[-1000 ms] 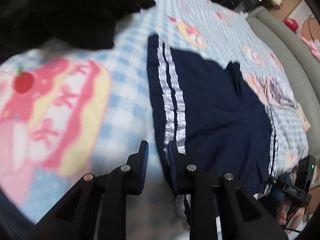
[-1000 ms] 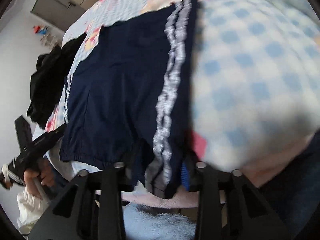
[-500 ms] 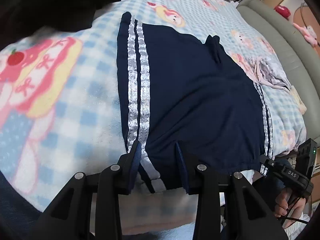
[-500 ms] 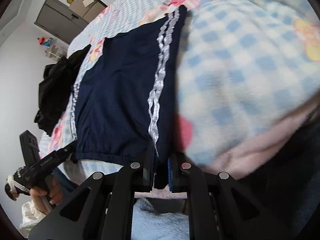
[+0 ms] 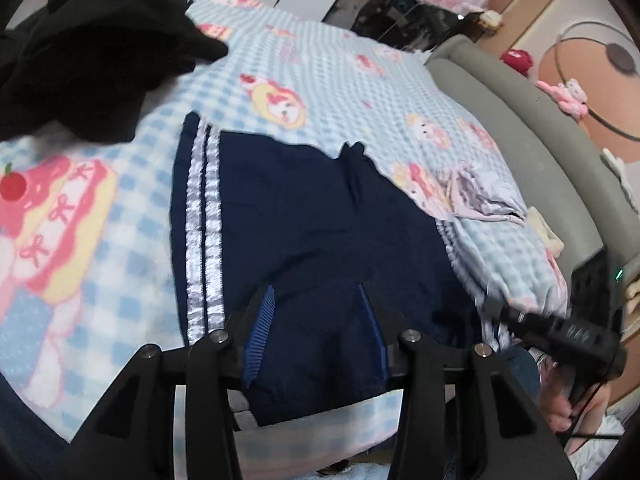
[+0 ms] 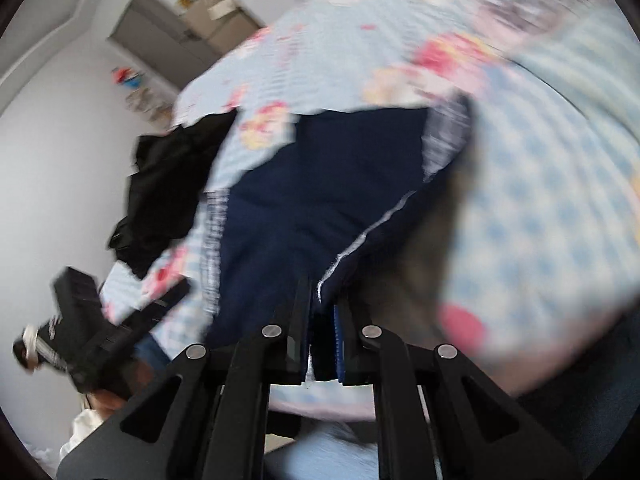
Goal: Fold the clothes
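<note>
Navy shorts [image 5: 304, 232] with silver side stripes lie flat on the blue checked blanket [image 5: 328, 72]. My left gripper [image 5: 316, 312] is open, its jaws wide apart over the waistband near the bed's front edge. My right gripper [image 6: 322, 312] is shut on the shorts' [image 6: 312, 196] right waistband corner and lifts it, so the fabric folds up off the blanket [image 6: 552, 200]. The right gripper also shows at the right of the left wrist view [image 5: 560, 328].
A pile of black clothes [image 5: 92, 52] lies at the back left of the bed. A small lilac garment [image 5: 480, 196] lies right of the shorts. A grey padded bed frame [image 5: 532, 128] runs along the right. A grey cabinet [image 6: 172, 40] stands by the wall.
My left gripper has opened wider and shifted right over the waistband. My right gripper has closed on the waistband corner and is raising it, the side stripe lifting off the blanket.
</note>
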Demonstrator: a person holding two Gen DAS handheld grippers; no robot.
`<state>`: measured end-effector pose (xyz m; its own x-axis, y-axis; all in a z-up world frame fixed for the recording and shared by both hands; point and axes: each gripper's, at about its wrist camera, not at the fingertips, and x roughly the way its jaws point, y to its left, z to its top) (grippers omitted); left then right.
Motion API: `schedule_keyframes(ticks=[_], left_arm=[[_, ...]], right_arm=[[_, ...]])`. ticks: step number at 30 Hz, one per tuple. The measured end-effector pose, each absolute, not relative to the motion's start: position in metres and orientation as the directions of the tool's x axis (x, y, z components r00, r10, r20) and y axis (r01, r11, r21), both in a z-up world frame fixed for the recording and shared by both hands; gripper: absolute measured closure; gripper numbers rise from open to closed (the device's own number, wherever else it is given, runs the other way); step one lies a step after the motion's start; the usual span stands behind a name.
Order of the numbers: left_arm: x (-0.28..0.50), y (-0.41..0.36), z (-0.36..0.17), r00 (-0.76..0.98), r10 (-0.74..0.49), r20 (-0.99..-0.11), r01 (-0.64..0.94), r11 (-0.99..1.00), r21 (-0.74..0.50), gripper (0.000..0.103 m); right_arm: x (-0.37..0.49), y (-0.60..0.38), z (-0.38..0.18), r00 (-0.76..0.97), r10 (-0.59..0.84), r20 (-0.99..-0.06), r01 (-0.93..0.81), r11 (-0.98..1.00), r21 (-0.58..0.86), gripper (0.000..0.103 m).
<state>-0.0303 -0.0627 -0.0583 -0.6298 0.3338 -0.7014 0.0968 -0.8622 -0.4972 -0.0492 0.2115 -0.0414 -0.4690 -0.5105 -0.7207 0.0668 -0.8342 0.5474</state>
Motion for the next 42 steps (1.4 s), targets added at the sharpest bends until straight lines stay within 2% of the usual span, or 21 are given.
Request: schedule_keyframes(ticks=[2, 3, 4, 5, 8, 11, 14, 16, 18, 23, 28, 29, 30, 31, 32, 34, 37, 40, 42], left_arm=[[-0.034, -0.072, -0.065, -0.625, 0.322, -0.711, 0.144, -0.848, -0.51, 0.059], [-0.034, -0.079, -0.067, -0.626, 0.327, -0.709, 0.168, -0.831, -0.531, 0.059], [-0.032, -0.086, -0.069, -0.627, 0.335, -0.703, 0.19, -0.81, -0.555, 0.059], [-0.031, -0.093, -0.072, -0.627, 0.347, -0.698, 0.202, -0.792, -0.576, 0.059], [-0.036, -0.096, -0.074, -0.608, 0.4, -0.685, 0.171, -0.777, -0.606, 0.059], [-0.048, -0.078, -0.077, -0.556, 0.445, -0.702, 0.131, -0.787, -0.603, 0.057], [-0.061, -0.059, -0.081, -0.498, 0.485, -0.719, 0.091, -0.795, -0.599, 0.057], [-0.069, -0.046, -0.083, -0.458, 0.509, -0.729, 0.064, -0.799, -0.598, 0.056], [-0.077, -0.033, -0.086, -0.416, 0.53, -0.739, 0.037, -0.802, -0.597, 0.05], [-0.095, -0.006, -0.084, -0.342, 0.567, -0.749, -0.033, -0.804, -0.594, 0.051], [-0.108, 0.013, -0.086, -0.264, 0.632, -0.729, -0.08, -0.767, -0.636, 0.051], [-0.107, 0.016, -0.087, -0.263, 0.622, -0.737, -0.084, -0.776, -0.625, 0.056], [-0.106, 0.019, -0.087, -0.269, 0.603, -0.751, -0.089, -0.792, -0.604, 0.101], [-0.102, 0.021, -0.083, -0.312, 0.516, -0.798, -0.089, -0.852, -0.516, 0.099], [-0.097, 0.017, -0.074, -0.35, 0.499, -0.793, -0.087, -0.86, -0.503, 0.1], [-0.086, 0.003, -0.054, -0.415, 0.52, -0.746, -0.089, -0.84, -0.536, 0.1], [-0.067, -0.024, -0.024, -0.52, 0.475, -0.709, -0.082, -0.855, -0.513, 0.1], [-0.05, -0.058, -0.021, -0.553, 0.413, -0.724, 0.005, -0.867, -0.499, 0.1], [-0.035, -0.082, -0.03, -0.551, 0.422, -0.72, 0.072, -0.835, -0.545, 0.1]], right_arm=[[-0.062, 0.181, -0.042, -0.444, -0.532, -0.721, 0.135, -0.835, 0.533, 0.092], [-0.066, 0.165, -0.048, -0.429, -0.534, -0.728, 0.163, -0.839, 0.52, 0.086], [-0.069, 0.148, -0.054, -0.414, -0.536, -0.735, 0.191, -0.841, 0.506, 0.077], [-0.069, 0.137, -0.065, -0.378, -0.54, -0.752, 0.199, -0.841, 0.503, 0.061], [-0.061, 0.124, -0.092, -0.285, -0.545, -0.788, 0.198, -0.838, 0.508, 0.061], [-0.047, 0.144, -0.078, -0.363, -0.541, -0.759, 0.186, -0.84, 0.51, 0.06], [-0.028, 0.18, -0.069, -0.467, -0.462, -0.754, 0.064, -0.868, 0.493, 0.057], [-0.018, 0.199, -0.076, -0.475, -0.433, -0.766, -0.001, -0.87, 0.492, 0.057], [-0.014, 0.213, -0.087, -0.452, -0.423, -0.785, -0.052, -0.867, 0.496, 0.056], [-0.005, 0.236, -0.089, -0.44, -0.37, -0.818, -0.089, -0.889, 0.45, 0.056], [-0.005, 0.241, -0.081, -0.456, -0.387, -0.802, -0.079, -0.88, 0.469, 0.056], [-0.006, 0.238, -0.08, -0.455, -0.388, -0.801, -0.072, -0.881, 0.468, 0.056], [-0.007, 0.234, -0.08, -0.453, -0.389, -0.802, -0.064, -0.883, 0.464, 0.056], [-0.008, 0.231, -0.079, -0.462, -0.377, -0.803, -0.067, -0.888, 0.455, 0.056], [-0.01, 0.228, -0.078, -0.476, -0.359, -0.803, -0.075, -0.893, 0.443, 0.056], [-0.014, 0.236, -0.074, -0.501, -0.336, -0.797, -0.108, -0.89, 0.443, 0.056], [-0.021, 0.246, -0.066, -0.515, -0.345, -0.784, -0.118, -0.878, 0.464, 0.056], [-0.034, 0.223, -0.056, -0.498, -0.377, -0.781, -0.037, -0.891, 0.453, 0.056], [-0.038, 0.208, -0.05, -0.497, -0.388, -0.776, -0.007, -0.893, 0.451, 0.055]])
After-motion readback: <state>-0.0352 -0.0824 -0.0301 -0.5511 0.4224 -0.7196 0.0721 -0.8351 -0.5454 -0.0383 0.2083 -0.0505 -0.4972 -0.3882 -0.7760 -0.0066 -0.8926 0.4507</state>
